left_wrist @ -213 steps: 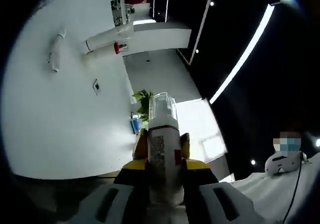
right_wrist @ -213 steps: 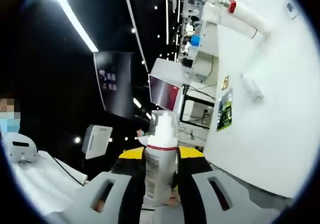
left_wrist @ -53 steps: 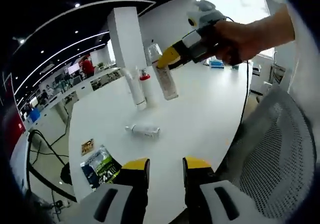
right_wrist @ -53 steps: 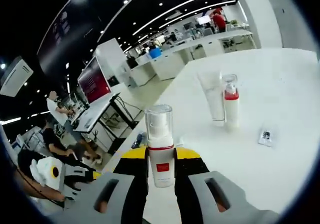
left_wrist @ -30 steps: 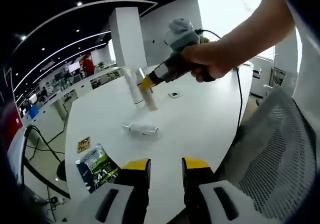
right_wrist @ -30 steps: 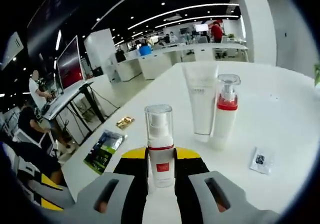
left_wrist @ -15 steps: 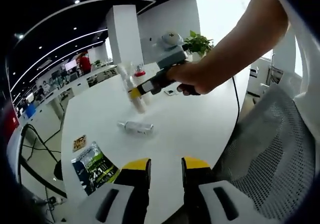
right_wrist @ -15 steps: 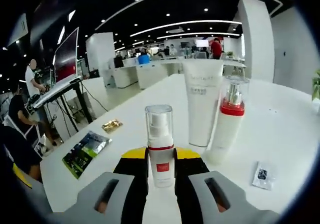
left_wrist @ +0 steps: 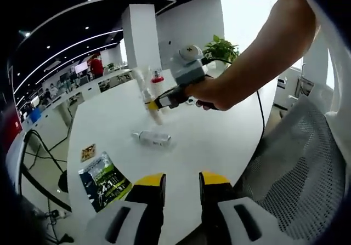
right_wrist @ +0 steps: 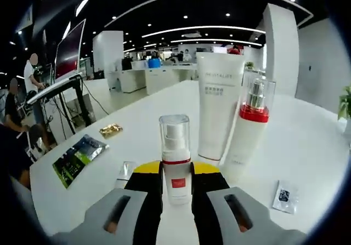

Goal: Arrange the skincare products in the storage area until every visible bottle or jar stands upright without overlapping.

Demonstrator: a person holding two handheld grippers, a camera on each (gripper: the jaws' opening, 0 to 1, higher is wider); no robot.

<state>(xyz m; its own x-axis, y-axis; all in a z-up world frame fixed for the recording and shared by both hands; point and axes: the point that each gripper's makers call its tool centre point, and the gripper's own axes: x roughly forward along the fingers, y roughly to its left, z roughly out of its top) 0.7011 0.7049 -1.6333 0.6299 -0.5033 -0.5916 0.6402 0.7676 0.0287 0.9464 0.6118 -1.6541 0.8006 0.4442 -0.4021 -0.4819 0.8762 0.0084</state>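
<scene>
The white counter (left_wrist: 219,141) spreads across both views, round-edged, with a mesh chair back (left_wrist: 296,163) just beside it in the left gripper view. A person's bare arm (left_wrist: 263,53) reaches over the counter there, its hand (left_wrist: 211,91) wrapped around the right tool (left_wrist: 151,105), which sits low over the surface beside the standing products.

In the right gripper view the tall white tube (right_wrist: 218,110) stands upright on its cap, and the pump bottle with the red collar (right_wrist: 247,127) stands upright touching or just beside it on the right. The right tool (right_wrist: 176,174) is clamped on a small white spray bottle (right_wrist: 175,157) with a clear cap and a red band, held upright between the jaws in front of the tube.

The left tool (left_wrist: 175,182) hangs over the near edge of the counter, jaws narrowly parted with nothing between them. Beyond it a small clear bottle (left_wrist: 152,139) lies on its side, well apart from the standing pair.

A green sachet (left_wrist: 104,180) lies flat near the counter's left edge, a small gold packet (left_wrist: 88,152) beyond it, and a small white sachet (right_wrist: 285,195) lies right of the pump bottle.
</scene>
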